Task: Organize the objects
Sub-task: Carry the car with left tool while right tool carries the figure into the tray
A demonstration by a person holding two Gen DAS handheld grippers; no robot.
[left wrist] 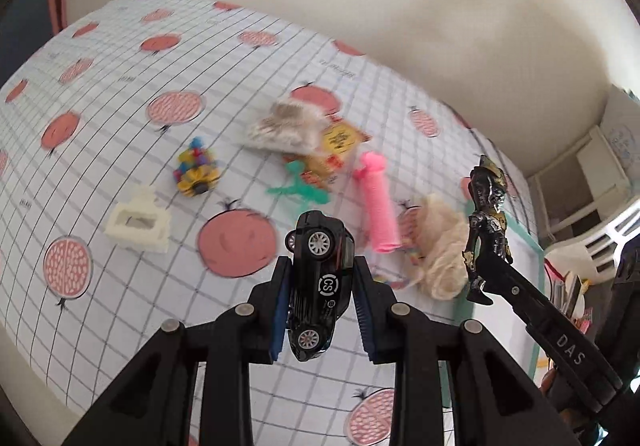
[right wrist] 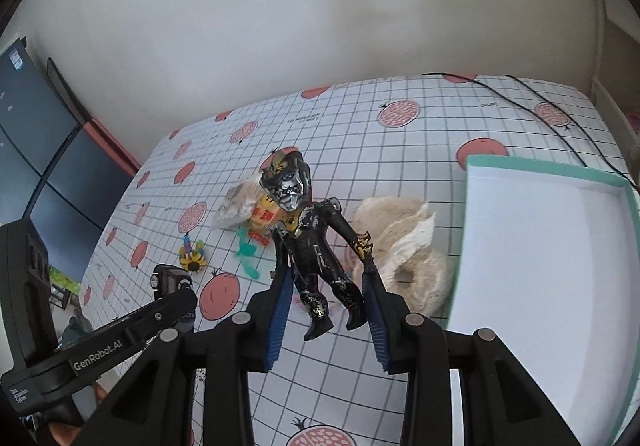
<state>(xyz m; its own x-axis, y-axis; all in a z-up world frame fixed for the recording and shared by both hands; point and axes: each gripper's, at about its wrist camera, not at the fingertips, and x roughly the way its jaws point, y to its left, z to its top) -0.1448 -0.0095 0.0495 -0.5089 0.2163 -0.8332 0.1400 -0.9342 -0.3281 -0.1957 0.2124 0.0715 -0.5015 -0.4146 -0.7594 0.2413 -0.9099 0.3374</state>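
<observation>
From the left wrist, the left tongs clamp a black toy car between their blue pads, nose down, wheels facing the camera, lifted clear of the bench with its grid-and-pomegranate cloth. Beyond the car lie a pink ribbed tube, a green plastic figure, a yellow-and-red card packet partly under a clear bag of pale bits, a small multicoloured toy with a sunflower, and a cream plastic block off to the left. A fluffy cream bundle sits right of the tube. At the right, the right tongs hold a black and silver action figure upright in the air.

From the right wrist, the right tongs grip the action figure at the hips and legs, head up, above the bench. The cream bundle lies just right of it, beside a white box with a teal rim. The bag, card packet, green figure and sunflower toy lie behind. At lower left the left tongs carry the toy car, only partly seen. A black cable crosses the far right of the bench.
</observation>
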